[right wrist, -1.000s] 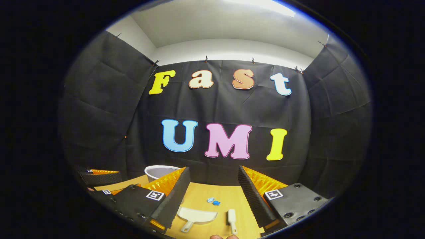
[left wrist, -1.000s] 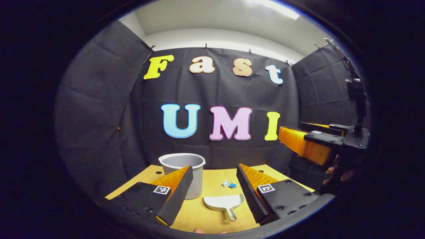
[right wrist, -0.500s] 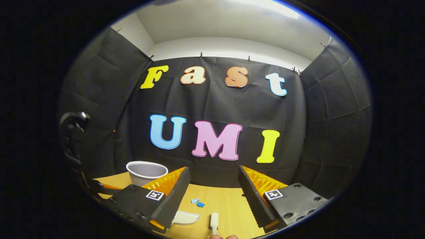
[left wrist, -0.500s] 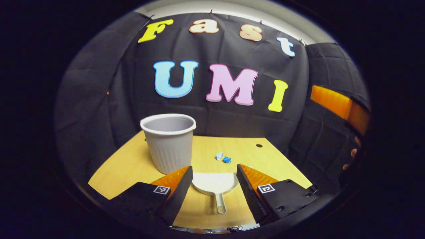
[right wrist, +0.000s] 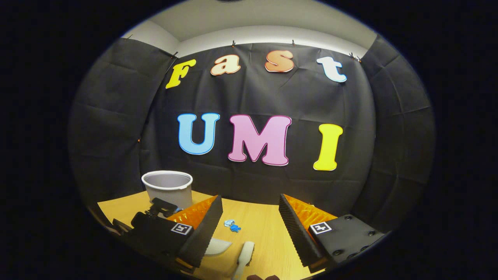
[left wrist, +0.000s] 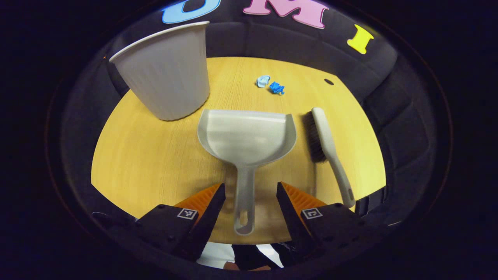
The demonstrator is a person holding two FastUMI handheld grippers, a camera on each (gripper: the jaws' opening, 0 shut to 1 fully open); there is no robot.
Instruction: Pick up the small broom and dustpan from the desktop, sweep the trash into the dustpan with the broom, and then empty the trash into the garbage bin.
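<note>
Left hand-held gripper point(left wrist: 248, 194) wide open, fingers astride dustpan point(left wrist: 246, 137) handle, not touching. Right hand-held gripper point(right wrist: 251, 217) wide open, empty, above broom point(right wrist: 244, 254).

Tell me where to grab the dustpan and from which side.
Grip the dustpan by its handle, coming from the near table edge. The handle points straight back between the left gripper's open fingers, narrow enough to pinch, while the wide scoop faces the blue trash.
</note>
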